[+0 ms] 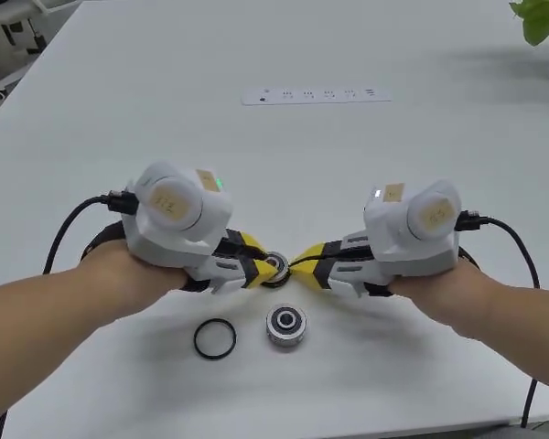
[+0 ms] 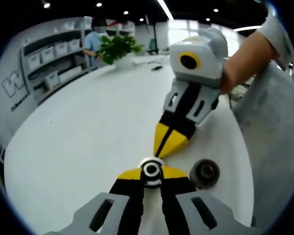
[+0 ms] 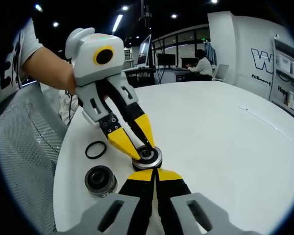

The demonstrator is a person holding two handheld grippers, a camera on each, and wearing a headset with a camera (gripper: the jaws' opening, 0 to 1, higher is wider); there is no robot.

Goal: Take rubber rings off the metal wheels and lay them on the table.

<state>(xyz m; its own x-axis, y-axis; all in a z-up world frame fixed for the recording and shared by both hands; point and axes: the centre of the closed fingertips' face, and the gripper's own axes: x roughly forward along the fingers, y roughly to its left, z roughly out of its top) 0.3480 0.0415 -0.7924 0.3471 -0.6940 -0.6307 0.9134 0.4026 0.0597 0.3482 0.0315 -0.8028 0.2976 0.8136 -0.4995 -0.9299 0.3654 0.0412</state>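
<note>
the head view alone takes in the whole white table [image 1: 256,146], with a flat white power strip [image 1: 316,95] far back and a leafy plant [image 1: 540,18] at the far corner. near the front edge a loose rubber ring [image 1: 215,338] lies flat, just beside a second metal wheel [image 1: 285,326]. the right gripper view also catches that ring and that wheel, low on its left, while the left gripper view catches the second wheel but not the ring. the left gripper view adds wall shelves [image 2: 49,63] with bins behind the plant. the right gripper view adds a seated person [image 3: 203,63] at a far desk. the left gripper [image 1: 263,270] has its yellow tips closed narrowly on the held metal wheel [image 1: 276,267], one tip on either side, just above the table between the two hands. the right gripper [image 1: 300,261] points at it from the opposite side, its jaws pressed together with barely a line between them, tips touching the wheel's rim. whether they pinch rubber there i cannot tell.
</note>
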